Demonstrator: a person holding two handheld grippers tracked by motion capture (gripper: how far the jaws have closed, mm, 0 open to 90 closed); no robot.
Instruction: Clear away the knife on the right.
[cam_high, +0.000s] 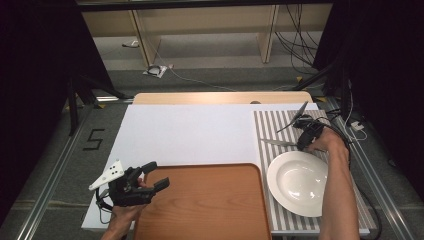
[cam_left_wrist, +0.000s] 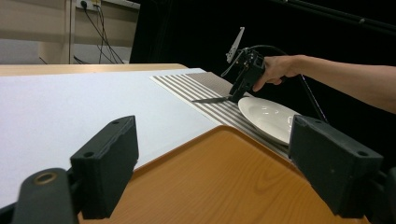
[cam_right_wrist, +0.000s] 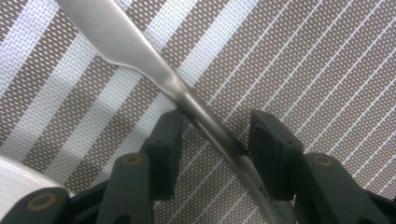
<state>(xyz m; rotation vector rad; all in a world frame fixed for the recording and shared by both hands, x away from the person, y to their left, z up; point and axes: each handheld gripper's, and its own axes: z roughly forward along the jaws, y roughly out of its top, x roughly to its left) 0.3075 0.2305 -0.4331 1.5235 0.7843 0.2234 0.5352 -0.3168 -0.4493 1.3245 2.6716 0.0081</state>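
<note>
The right tongs (cam_right_wrist: 212, 140) straddle the table knife (cam_right_wrist: 140, 60) on the striped placemat (cam_right_wrist: 303, 56) — not yet clamped, poised to lift it — while the left tongs (cam_left_wrist: 219, 163) wait agape over the wooden tray (cam_left_wrist: 224, 186).

Beyond the wooden table (cam_high: 220, 97) stands a pale shelf unit (cam_high: 202, 30) on grey floor (cam_high: 210, 77); black cables (cam_high: 300, 45) trail right of it, dark curtains (cam_high: 35, 75) flank both sides

Black hand-held gripper (cam_high: 149, 178), grey plate

Lab, black curtains (cam_high: 30, 75), floor cables (cam_high: 295, 45)
</note>
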